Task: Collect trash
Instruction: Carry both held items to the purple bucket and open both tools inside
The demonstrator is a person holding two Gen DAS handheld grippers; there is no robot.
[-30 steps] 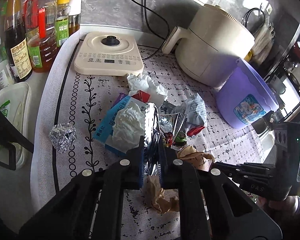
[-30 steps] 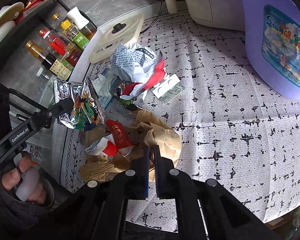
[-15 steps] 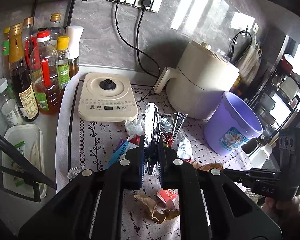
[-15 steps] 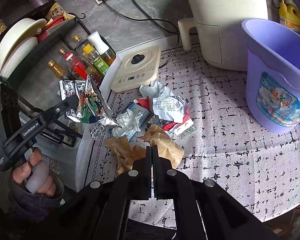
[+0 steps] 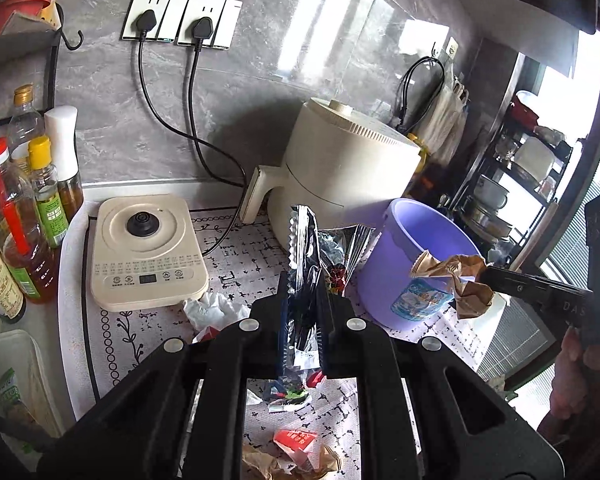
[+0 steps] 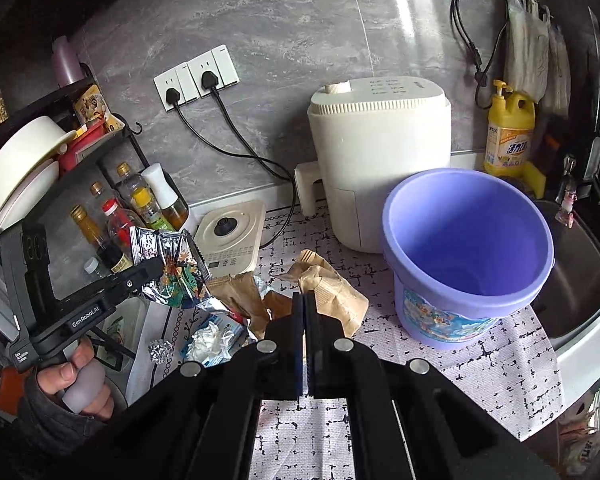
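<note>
Grey marbled wall, two plugged sockets and a patterned counter mat (image 6: 440, 364) frame a cluttered kitchen worktop. Over the last second both tools have risen off the litter pile: the left gripper (image 5: 303, 312), which was down among the scraps, now holds a silver foil snack bag (image 5: 302, 248) clamped upright between its jaws, well above the mat, and the right gripper (image 6: 304, 320), pressed nearly closed, has lifted a crumpled brown paper bag (image 6: 332, 284) that lay flat before. In the left view that paper bag hangs at the tip of the right tool, just beside the rim of the purple bucket (image 6: 464, 240), whose inside looks empty. Both pieces therefore seem ready to go in, the paper first since it is nearer; the foil bag is farther from the bucket's mouth. More trash stays on the mat: a crumpled white tissue (image 5: 216, 310), a red wrapper (image 5: 294, 438), a small foil ball (image 6: 160, 350) and a blue packet (image 6: 224, 334) under tissue. Around them stand a cream induction cooker (image 5: 144, 252), a cream air fryer (image 6: 380, 160) close behind the bucket, oil and sauce bottles (image 5: 20, 216) and a yellow detergent bottle (image 6: 508, 132). The air fryer's handle and the cooker's cord (image 5: 220, 236) crowd the approach from the left, and the two tools could cross paths over the bucket.
</note>
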